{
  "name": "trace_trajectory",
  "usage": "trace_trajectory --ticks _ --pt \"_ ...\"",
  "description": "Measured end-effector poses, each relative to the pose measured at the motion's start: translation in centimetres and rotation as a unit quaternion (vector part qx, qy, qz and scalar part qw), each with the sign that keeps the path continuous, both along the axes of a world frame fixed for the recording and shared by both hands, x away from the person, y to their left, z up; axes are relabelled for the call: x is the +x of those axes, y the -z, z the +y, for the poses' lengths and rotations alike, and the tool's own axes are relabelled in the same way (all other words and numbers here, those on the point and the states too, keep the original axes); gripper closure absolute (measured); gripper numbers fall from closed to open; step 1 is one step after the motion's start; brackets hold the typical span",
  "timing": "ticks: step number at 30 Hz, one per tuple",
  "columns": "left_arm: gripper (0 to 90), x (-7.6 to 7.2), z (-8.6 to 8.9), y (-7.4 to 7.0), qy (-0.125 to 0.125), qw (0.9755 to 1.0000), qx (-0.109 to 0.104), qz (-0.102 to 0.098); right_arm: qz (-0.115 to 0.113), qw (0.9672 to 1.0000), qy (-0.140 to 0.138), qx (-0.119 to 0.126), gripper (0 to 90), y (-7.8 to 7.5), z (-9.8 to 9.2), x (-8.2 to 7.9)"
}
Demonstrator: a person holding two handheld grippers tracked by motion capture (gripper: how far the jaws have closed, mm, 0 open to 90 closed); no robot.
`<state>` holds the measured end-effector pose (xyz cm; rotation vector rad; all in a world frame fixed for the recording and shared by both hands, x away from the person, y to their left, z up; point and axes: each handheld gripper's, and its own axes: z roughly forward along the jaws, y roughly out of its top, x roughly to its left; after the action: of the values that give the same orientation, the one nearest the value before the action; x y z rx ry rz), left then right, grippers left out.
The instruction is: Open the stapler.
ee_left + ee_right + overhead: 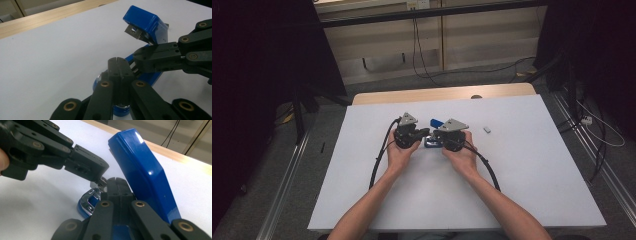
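While base lies flat, stapler [145,170] lid tilts up.

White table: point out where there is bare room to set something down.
The white table is bare along the near edge and both side edges. The far right has a small white object. The centre is crowded: both tools meet at the open blue stapler.

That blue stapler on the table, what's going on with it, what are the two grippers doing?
A person works on a blue stapler with a gripper in each hand, near the middle of a white table. The stapler's lid is swung up and open. The left gripper and the right gripper meet from opposite sides at the metal part inside its base, both with jaws closed; whether either is pinching anything there is hard to tell. A small white object lies apart, to the right.
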<state>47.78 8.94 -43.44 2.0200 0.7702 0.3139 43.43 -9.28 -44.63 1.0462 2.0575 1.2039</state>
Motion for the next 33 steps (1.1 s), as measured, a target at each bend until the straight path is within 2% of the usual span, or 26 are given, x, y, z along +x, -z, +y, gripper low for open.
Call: trace_trajectory --ticks 5,9,12,15,22,23,33 --pt "90.0 -0.3 -0.5 0.1 0.0 0.9997 0.015 -0.02 -0.002 1.0 0.001 -0.003 90.0 0.0 0.1 0.0" --pt "90.0 -0.1 -0.2 0.2 0.0 0.9999 0.007 -0.01 -0.002 1.0 0.004 0.0 90.0 0.0 0.1 0.0" --pt "90.0 0.0 -0.2 0.4 0.001 0.9999 0.015 -0.007 -0.002 1.0 0.004 0.0 90.0 0.0 0.1 0.0" --pt "90.0 0.1 -0.1 0.8 0.003 1.0 0.008 -0.001 -0.003 1.0 0.005 -0.001 90.0 0.0 0.1 -0.1" --pt "90.0 0.2 0.0 1.0 0.004 0.9999 0.01 0.006 -0.005 1.0 0.008 0.003 90.0 0.0 0.4 0.0" --pt "90.0 0.3 0.0 1.1 0.004 0.9999 0.001 0.012 -0.006 0.9999 0.01 0.003 90.0 0.0 0.5 0.1" --pt "90.0 0.3 0.0 1.0 0.007 0.9999 0.006 0.007 -0.016 0.9997 0.016 0.007 90.0 -0.6 0.7 0.3"
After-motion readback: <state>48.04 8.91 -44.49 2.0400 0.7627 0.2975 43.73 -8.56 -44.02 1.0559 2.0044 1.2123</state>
